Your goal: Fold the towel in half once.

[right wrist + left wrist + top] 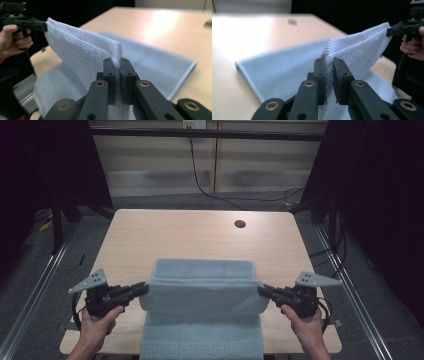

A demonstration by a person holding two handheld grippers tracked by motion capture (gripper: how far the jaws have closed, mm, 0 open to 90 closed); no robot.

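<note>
A pale blue towel lies on the near half of the wooden table, its front end hanging over the near edge. A fold across its middle is lifted off the table. My left gripper is shut on the fold's left corner, and the left gripper view shows the towel pinched between the jaws of that gripper. My right gripper is shut on the right corner, with the towel clamped in my right gripper. Between the two grippers the raised edge is stretched taut.
A round cable hole sits in the table's far right part. Bare tabletop spreads beyond the towel. Metal rails run along the floor on both sides, and dark curtains flank the table.
</note>
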